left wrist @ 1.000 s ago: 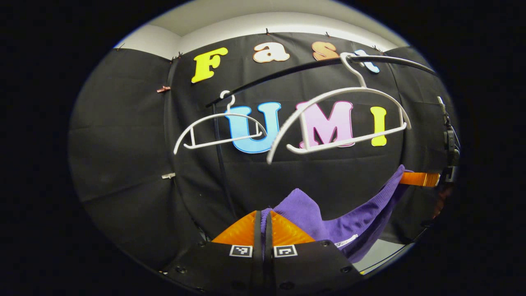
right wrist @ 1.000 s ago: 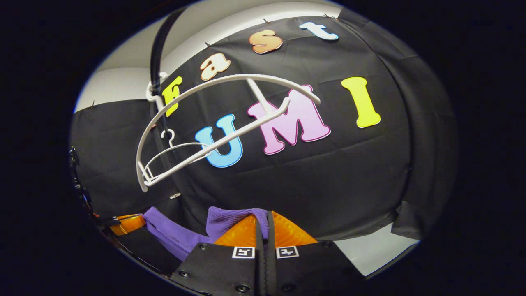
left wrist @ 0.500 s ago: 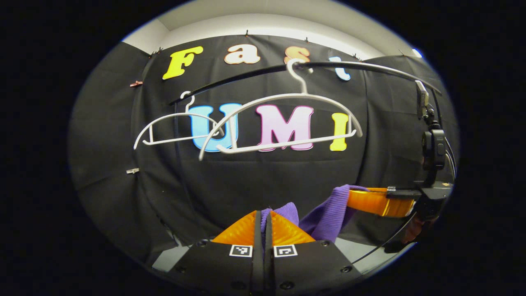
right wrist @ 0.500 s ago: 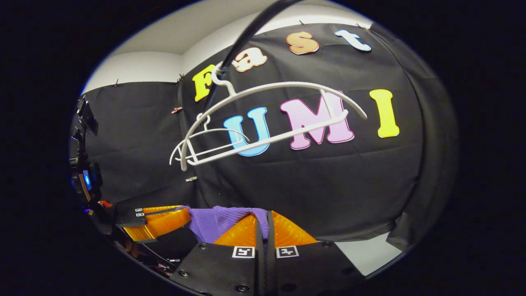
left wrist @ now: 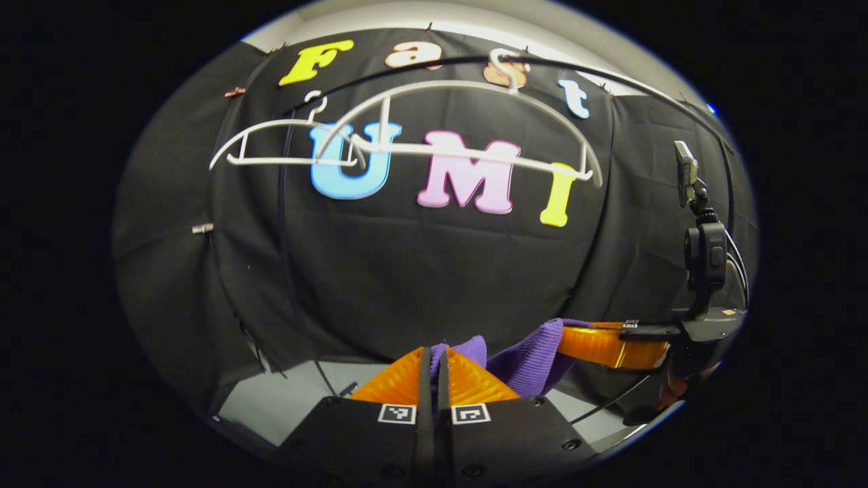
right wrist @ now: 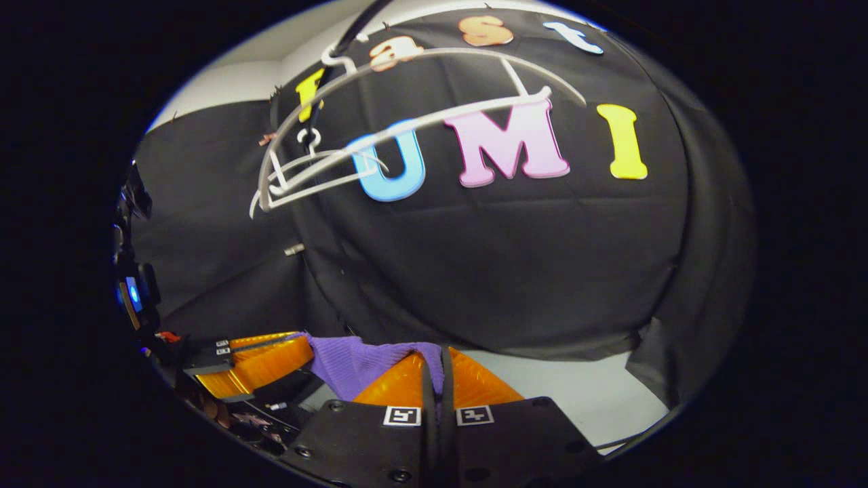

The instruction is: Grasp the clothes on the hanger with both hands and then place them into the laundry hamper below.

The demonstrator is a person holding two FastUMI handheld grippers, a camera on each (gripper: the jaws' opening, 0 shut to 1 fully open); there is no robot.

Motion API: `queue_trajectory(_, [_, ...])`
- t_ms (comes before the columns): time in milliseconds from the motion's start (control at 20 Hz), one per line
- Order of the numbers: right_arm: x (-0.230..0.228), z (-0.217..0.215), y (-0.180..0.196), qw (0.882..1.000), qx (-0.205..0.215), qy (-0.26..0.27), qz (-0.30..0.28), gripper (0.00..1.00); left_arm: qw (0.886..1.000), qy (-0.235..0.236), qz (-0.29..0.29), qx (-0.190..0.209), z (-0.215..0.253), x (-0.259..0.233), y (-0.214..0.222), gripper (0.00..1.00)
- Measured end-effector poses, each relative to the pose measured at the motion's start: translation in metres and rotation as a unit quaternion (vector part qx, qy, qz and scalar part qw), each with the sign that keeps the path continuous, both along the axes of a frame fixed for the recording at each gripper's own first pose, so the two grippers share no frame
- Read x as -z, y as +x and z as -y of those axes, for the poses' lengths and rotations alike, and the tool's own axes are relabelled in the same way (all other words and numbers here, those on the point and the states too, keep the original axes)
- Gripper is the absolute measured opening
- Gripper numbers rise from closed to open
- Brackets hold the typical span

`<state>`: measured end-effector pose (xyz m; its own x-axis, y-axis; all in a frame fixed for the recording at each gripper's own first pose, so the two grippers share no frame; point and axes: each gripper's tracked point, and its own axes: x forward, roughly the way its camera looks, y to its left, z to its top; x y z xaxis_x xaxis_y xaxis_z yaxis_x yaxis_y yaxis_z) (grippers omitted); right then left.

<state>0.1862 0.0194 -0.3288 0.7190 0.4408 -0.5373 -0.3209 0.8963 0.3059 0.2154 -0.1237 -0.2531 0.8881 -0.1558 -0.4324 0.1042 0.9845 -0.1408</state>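
A purple knit garment point(left wrist: 536, 352) hangs stretched between my two grippers, off the hanger. My left gripper point(left wrist: 434, 362) is shut on one edge of it. In the right gripper view my right gripper point(right wrist: 434, 362) is shut on the other edge of the purple garment point(right wrist: 352, 359). Each view shows the other gripper farther off: the right gripper point(left wrist: 610, 342) at the lower right of the left gripper view, the left gripper point(right wrist: 261, 356) at the lower left of the right gripper view. Two bare white hangers point(left wrist: 461, 129) point(right wrist: 407, 108) hang on the black rail point(left wrist: 610, 74) above.
The black cloth wall stands close ahead in both views. A pale floor point(right wrist: 597, 396) point(left wrist: 285, 407) shows under the cloth's hem. The smaller white hanger point(left wrist: 285, 142) hangs to the left on the same rail.
Both grippers have dropped with the garment: the hangers and rail have slid up in both views and more floor shows below. The two grippers have come closer together.
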Motion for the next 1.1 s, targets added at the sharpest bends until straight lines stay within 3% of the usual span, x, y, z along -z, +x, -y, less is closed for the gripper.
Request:
queue_trajectory(150, [0.056, 0.003, -0.019, 0.998, -0.015, -0.041, -0.048, 0.04, 0.999, 0.006, -0.051, 0.008, 0.003, 0.058, -0.01, 0.05])
queue_trajectory(200, [0.073, 0.003, -0.026, 0.996, -0.022, -0.054, -0.063, 0.0, 0.998, 0.001, -0.069, 0.011, 0.004, 0.077, -0.013, 0.05])
queue_trajectory(250, [0.089, 0.003, -0.034, 0.995, -0.03, -0.064, -0.077, 0.04, 0.996, -0.004, -0.084, 0.012, 0.007, 0.094, -0.016, 0.05])
queue_trajectory(600, [0.194, 0.009, -0.08, 0.975, -0.06, -0.124, -0.172, 0.05, 0.981, 0.009, -0.194, 0.004, 0.007, 0.198, -0.044, 0.05])
queue_trajectory(800, [0.23, 0.017, -0.106, 0.961, -0.079, -0.159, -0.211, 0.05, 0.97, 0.025, -0.242, 0.013, 0.011, 0.234, -0.064, 0.05])
queue_trajectory(1000, [0.234, 0.019, -0.121, 0.952, -0.075, -0.167, -0.247, 0.05, 0.962, 0.029, -0.269, 0.018, 0.009, 0.258, -0.08, 0.05])
queue_trajectory(1050, [0.235, 0.02, -0.125, 0.95, -0.077, -0.17, -0.249, 0.07, 0.964, 0.027, -0.264, 0.02, 0.012, 0.261, -0.078, 0.06])
queue_trajectory(1100, [0.239, 0.022, -0.126, 0.947, -0.079, -0.181, -0.252, 0.24, 0.965, 0.027, -0.261, 0.018, 0.01, 0.256, -0.077, 0.22])
